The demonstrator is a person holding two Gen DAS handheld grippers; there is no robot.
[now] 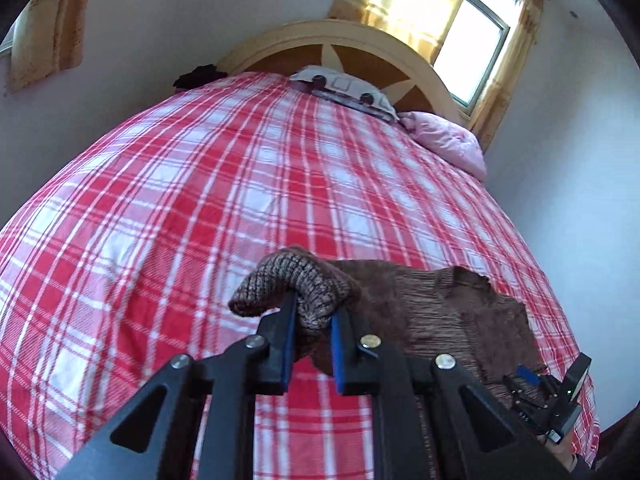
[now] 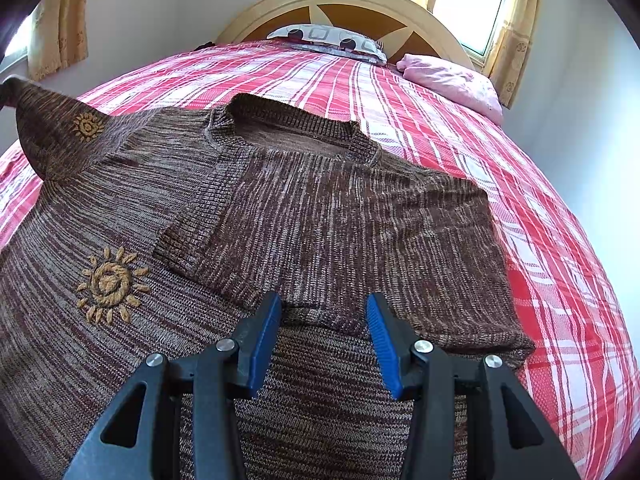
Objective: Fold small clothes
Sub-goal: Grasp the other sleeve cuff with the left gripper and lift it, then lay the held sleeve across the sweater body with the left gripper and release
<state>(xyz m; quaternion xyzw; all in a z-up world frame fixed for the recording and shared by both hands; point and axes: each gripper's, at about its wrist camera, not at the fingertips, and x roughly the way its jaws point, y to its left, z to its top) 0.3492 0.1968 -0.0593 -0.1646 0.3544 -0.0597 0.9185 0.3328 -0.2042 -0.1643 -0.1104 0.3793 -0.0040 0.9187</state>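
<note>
The left gripper is pinching a bunched fold of the brown knit sweater at the lower centre of the left wrist view, its jaws clamped on the ribbed knit. The sweater is lying across the red plaid bedspread, filling the lower left and centre of the right wrist view, one corner lifting toward the upper left. The right gripper is hovering at the lower centre over a folded edge, jaws standing apart.

Brown knit sweater, right sleeve folded, left sleeve lifted
</note>
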